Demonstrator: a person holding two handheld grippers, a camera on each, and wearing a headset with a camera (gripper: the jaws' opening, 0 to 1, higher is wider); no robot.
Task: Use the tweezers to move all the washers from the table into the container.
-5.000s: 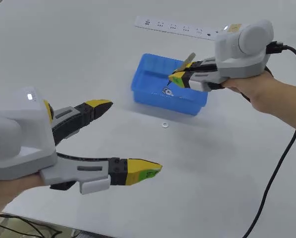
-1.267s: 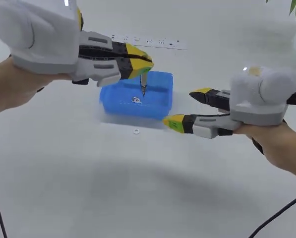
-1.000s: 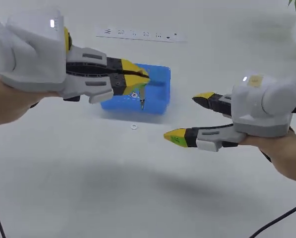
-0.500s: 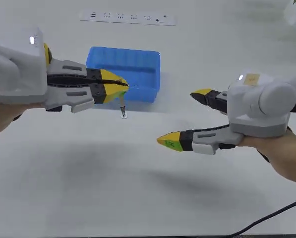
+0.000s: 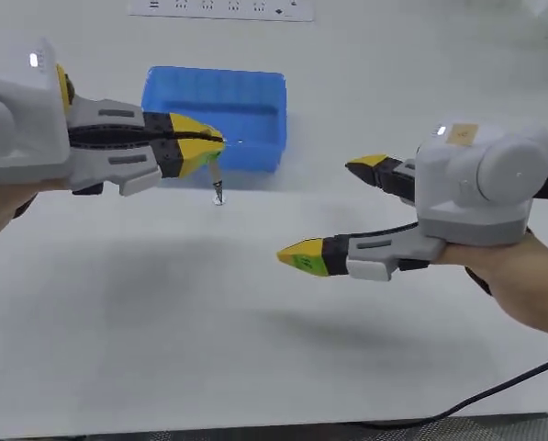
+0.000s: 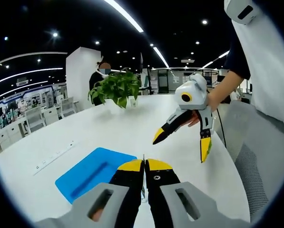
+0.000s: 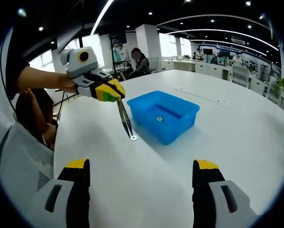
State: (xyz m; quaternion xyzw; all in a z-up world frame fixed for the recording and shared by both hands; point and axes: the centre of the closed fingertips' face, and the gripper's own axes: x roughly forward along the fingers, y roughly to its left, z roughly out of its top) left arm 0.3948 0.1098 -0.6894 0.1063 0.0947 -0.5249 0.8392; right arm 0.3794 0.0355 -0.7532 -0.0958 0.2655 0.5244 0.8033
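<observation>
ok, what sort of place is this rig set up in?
Probably a big open-plan office or lab hall: long white tables, ceiling strip lights, a potted plant, people seated behind.

My left gripper [image 5: 214, 147] hovers before the container [image 5: 255, 158]. The tweezers [image 7: 124, 118] pinched in its jaws reach down to the table [image 5: 163, 303], tips at a washer [image 7: 133, 137] just in front of the container (touching or not, I can't tell). A second washer [image 7: 159, 118] lies inside the container. My right gripper [image 5: 315, 211], jaws spread, is well to the right. The power strip [image 5: 220, 8] lies behind the container.
</observation>
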